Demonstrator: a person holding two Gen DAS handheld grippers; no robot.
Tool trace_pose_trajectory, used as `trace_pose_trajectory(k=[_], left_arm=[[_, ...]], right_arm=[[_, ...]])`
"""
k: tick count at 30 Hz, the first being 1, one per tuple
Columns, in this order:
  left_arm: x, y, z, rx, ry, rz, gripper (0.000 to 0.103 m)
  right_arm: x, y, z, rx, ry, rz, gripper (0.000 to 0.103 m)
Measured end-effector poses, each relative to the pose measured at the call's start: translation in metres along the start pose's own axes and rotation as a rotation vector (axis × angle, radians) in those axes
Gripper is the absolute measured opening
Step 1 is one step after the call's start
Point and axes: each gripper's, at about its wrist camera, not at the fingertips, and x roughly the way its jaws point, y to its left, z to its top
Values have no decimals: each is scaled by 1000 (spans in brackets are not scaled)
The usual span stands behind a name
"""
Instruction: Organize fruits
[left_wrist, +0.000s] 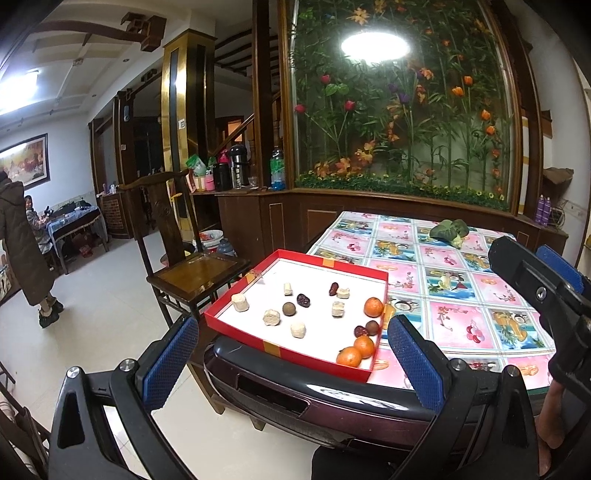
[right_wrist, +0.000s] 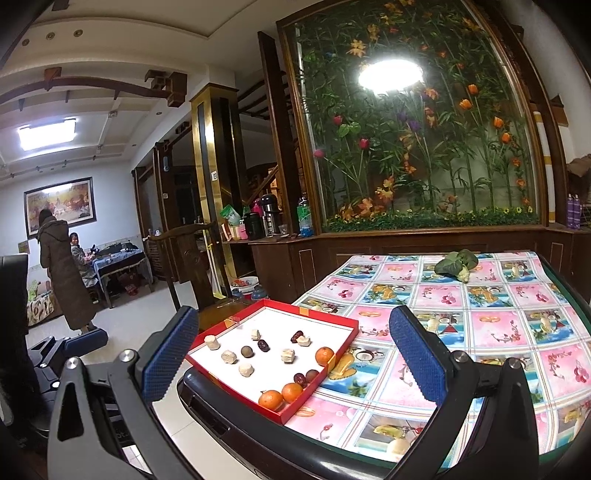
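Grippers both held back from the table edge, nothing between the pads. My left gripper (left_wrist: 293, 363) stands wide apart and empty, framing the near side of the red tray (left_wrist: 236, 328). My right gripper (right_wrist: 295, 363) is likewise spread and empty, and its body also shows at the right of the left view.

Tray sits at the near left corner of the table (right_wrist: 480, 332), on the fruit-print cloth. Inside, loose and mixed:
- three mandarins: two touching at the near corner (left_wrist: 349, 357), one farther along the right wall (left_wrist: 373, 307)
- dark red dates (left_wrist: 303, 300) and brown round longan-like fruits (left_wrist: 289, 309), scattered
- pale chunky pieces (left_wrist: 240, 302) spread across the left and middle; what they are I cannot tell

Leafy green vegetable (right_wrist: 456, 266) lies far off on the cloth.

Nothing is grouped by kind, so my judgement is that sorting remains. For a clean pick: approach from above, straddle one piece only, and take the lone mandarin before the touching pair. Round fruit will likely roll on the smooth tray floor, so close slowly and centred. Small dates need the fingertips low.
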Motion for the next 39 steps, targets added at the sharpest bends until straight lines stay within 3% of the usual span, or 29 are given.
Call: trace_pose_trajectory(k=[13, 29, 39], left_arm=[[38, 22, 1, -60, 55, 41, 102], [84, 37, 15, -79, 120, 48, 102], [106, 41, 28, -67, 161, 94, 102]], right_arm=[[30, 8, 6, -31, 31, 10, 103], [83, 11, 18, -22, 90, 12, 103], [128, 6, 23, 14, 138, 58, 103]])
